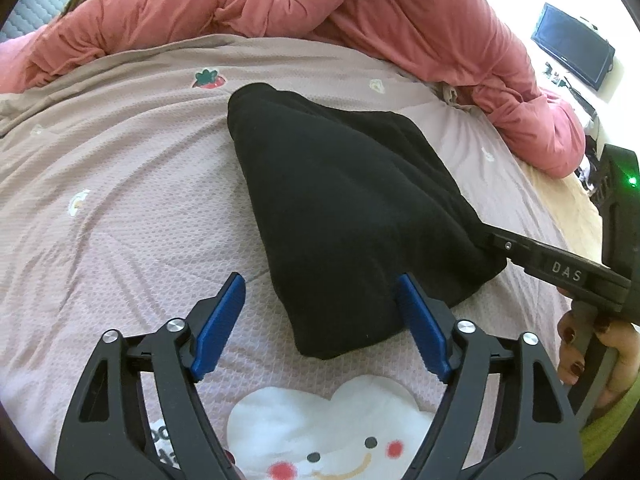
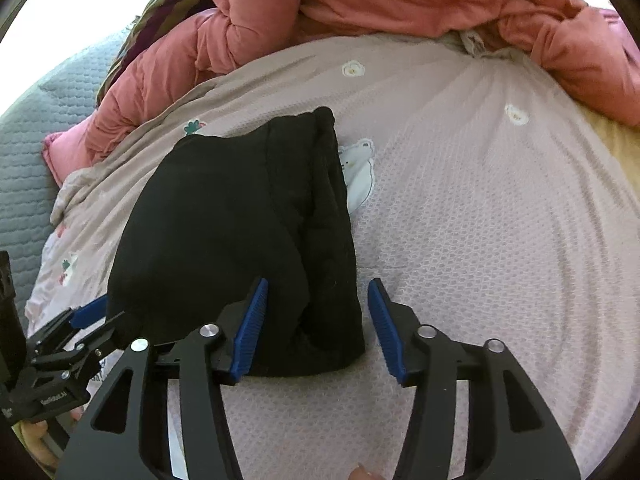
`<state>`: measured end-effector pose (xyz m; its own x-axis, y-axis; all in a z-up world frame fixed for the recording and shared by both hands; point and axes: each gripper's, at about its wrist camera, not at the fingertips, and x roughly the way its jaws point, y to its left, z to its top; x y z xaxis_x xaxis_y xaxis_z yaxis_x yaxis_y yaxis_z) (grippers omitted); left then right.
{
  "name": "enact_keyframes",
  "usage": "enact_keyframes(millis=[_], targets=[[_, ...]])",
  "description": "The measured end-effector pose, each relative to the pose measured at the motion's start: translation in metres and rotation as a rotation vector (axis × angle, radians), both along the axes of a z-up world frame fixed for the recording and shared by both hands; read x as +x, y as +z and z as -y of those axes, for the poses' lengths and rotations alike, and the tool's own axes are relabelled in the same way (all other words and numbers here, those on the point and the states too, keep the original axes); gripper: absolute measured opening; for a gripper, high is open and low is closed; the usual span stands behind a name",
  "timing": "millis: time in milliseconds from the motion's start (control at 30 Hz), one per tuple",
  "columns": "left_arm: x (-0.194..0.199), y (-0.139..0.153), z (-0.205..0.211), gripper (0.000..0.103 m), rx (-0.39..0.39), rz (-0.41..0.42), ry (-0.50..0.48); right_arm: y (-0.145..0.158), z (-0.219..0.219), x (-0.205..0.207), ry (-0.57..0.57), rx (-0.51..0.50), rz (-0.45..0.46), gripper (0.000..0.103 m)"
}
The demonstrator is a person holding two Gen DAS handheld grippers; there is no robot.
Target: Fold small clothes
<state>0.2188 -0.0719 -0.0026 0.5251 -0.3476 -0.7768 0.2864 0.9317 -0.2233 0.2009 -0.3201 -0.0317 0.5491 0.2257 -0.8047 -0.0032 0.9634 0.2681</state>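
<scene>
1. The small black fleece garment point(image 1: 344, 208) lies folded into a thick bundle on the pale pink waffle-textured bedspread point(image 1: 120, 208), with a rumpled salmon-pink quilted duvet point(image 1: 360, 12) heaped behind it.
2. The left claw point(image 1: 320, 324) is released: its blue-padded fingers stand wide apart around the bundle's near corner without pinching it.
3. The right claw point(image 2: 316, 328) is likewise spread open, its jaws either side of the bundle's near right edge. In the left wrist view its fingers appear to touch the cloth's side; whether any fabric lies between them I cannot tell.
4. Judging by the compact shape, the fold looks nearly finished; what remains is probably tidying or one last fold.
5. Risks, as I judge them:
   - Closing on only the top layer would peel the bundle open.
   - The soft bedspread could be pinched along with the fleece and drag up.
   - Uneven lifting by the two claws could skew the stacked layers.
</scene>
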Motion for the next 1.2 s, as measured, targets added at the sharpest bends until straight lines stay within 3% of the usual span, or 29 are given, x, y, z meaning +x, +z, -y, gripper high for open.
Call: enact_keyframes(millis=[333,467,567,900,1200], targets=[[-0.013,0.012,-0.007,0.078,0.021,0.032,0.018,0.011,-0.002,-0.021,-0.006,-0.049,0.027,0.075],[-0.02,0.019,-0.014,0.091,0.021,0.055,0.032,0.025,-0.004,-0.031,-0.012,-0.06,0.081,0.095],[-0.024,0.026,-0.019,0.093,0.026,0.076,0.045,0.038,-0.008,-0.043,-0.008,-0.074,0.135,0.099],[-0.046,0.042,-0.036,0.094,0.029,0.125,0.075,0.07,-0.026,-0.081,-0.007,-0.133,0.279,0.099],[-0.072,0.051,-0.049,0.094,0.027,0.167,0.087,0.075,-0.032,-0.104,-0.017,-0.11,0.308,0.099]])
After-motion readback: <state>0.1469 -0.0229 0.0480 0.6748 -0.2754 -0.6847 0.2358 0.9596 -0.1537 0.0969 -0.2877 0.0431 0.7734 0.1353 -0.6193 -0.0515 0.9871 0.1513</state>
